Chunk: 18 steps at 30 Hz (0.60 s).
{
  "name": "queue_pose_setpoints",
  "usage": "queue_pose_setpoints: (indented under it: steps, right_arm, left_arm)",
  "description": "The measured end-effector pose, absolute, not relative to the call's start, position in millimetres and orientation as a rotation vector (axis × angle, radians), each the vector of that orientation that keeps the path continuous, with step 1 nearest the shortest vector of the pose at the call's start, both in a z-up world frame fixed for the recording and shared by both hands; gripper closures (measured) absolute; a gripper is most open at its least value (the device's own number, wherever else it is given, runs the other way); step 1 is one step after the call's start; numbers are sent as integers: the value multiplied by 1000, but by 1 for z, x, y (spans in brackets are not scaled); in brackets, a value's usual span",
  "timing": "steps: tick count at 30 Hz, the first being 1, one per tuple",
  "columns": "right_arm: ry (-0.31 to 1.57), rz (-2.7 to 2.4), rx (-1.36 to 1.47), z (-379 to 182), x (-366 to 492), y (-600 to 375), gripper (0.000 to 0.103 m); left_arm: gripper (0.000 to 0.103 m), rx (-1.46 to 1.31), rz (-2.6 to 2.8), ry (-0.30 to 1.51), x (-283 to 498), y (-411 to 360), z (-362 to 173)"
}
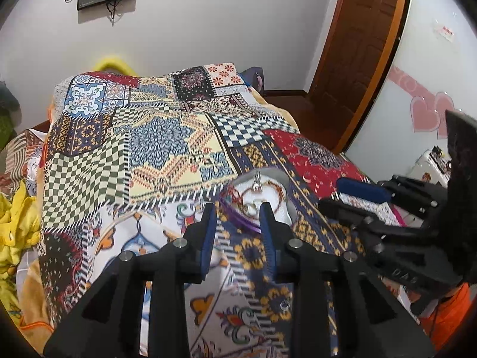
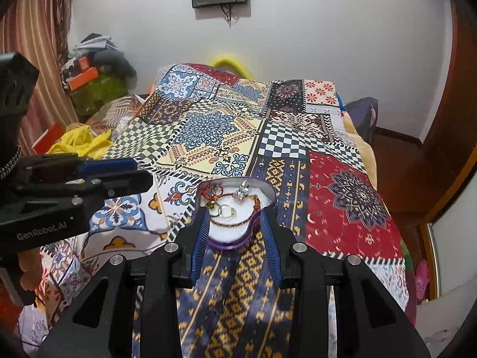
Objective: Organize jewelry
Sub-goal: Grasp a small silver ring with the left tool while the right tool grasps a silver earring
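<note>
A purple heart-shaped jewelry box [image 2: 235, 205] with a white lining lies open on the patchwork bedspread [image 2: 226, 137]. Inside it are beaded bracelets [image 2: 229, 222], gold rings [image 2: 225, 211] and a silver piece [image 2: 243, 194]. My right gripper [image 2: 234, 217] is open, its blue fingers [image 2: 200, 238] on either side of the box's near end. The box also shows in the left wrist view [image 1: 259, 200]. My left gripper [image 1: 238, 217] is open and empty, just short of the box. A small ring [image 1: 284, 305] lies on the bedspread near the left gripper.
The right gripper's body [image 1: 417, 226] reaches in from the right of the left wrist view; the left gripper's body [image 2: 59, 191] is at the left of the right wrist view. Yellow cloth [image 2: 80, 143] and clutter lie left of the bed. A wooden door [image 1: 357, 53] stands at the right.
</note>
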State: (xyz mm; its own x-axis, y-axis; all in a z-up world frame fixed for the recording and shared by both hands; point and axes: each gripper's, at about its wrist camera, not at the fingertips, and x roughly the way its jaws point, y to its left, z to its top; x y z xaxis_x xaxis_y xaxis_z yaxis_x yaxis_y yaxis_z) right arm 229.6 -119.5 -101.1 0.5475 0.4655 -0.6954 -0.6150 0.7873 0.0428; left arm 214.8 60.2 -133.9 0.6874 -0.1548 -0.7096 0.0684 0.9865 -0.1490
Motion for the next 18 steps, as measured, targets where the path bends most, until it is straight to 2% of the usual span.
queue_pose_setpoints:
  steps: [18]
  right_arm:
    - [813,622,-179,-123,192,-146,71]
  left_arm:
    - [74,-73,-196,957,177,16,-191]
